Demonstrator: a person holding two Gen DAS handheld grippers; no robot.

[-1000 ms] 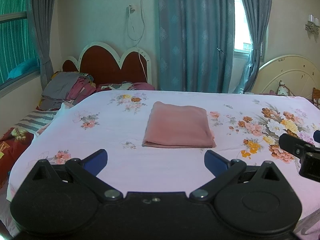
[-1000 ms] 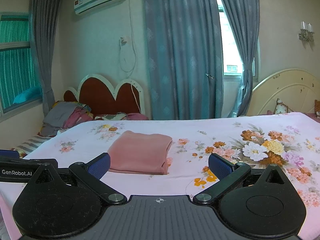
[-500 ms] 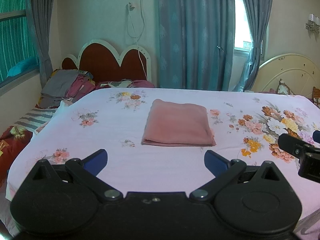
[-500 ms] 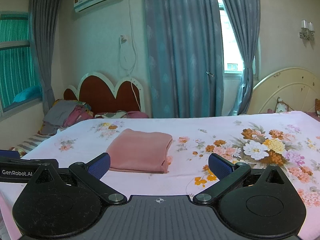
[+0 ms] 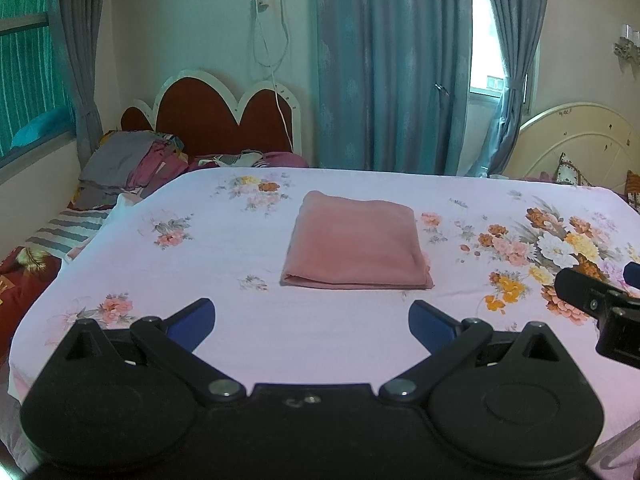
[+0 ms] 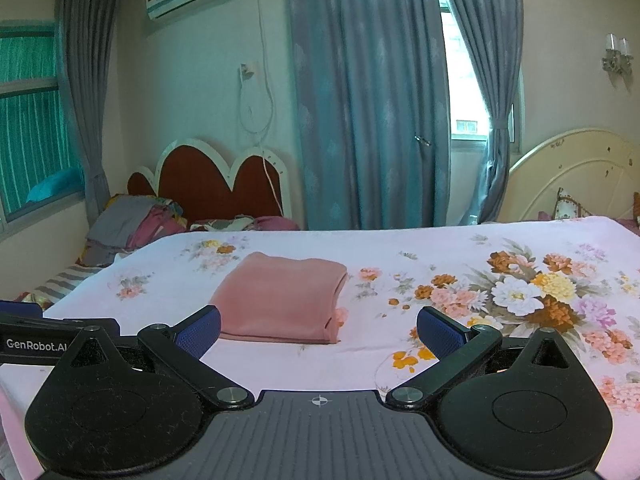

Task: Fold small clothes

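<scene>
A pink garment (image 5: 356, 242) lies folded into a neat rectangle in the middle of the floral bedsheet (image 5: 224, 320). In the right wrist view the same pink garment (image 6: 282, 300) sits left of centre. My left gripper (image 5: 311, 322) hovers over the sheet in front of the garment, open, with nothing between its blue pads. My right gripper (image 6: 319, 334) is also open and empty, a little nearer than the garment and to its right. The right gripper's body (image 5: 600, 304) shows at the right edge of the left wrist view.
A heap of loose clothes (image 5: 128, 160) lies on a second bed at the left, under a red headboard (image 5: 216, 120). Blue curtains (image 5: 384, 64) hang behind. A cream headboard (image 5: 572, 140) and cushions stand at the right. The sheet around the garment is bare.
Both views have risen slightly, so the garment and bed sit a little lower in frame. The garment has not moved and both grippers stay open.
</scene>
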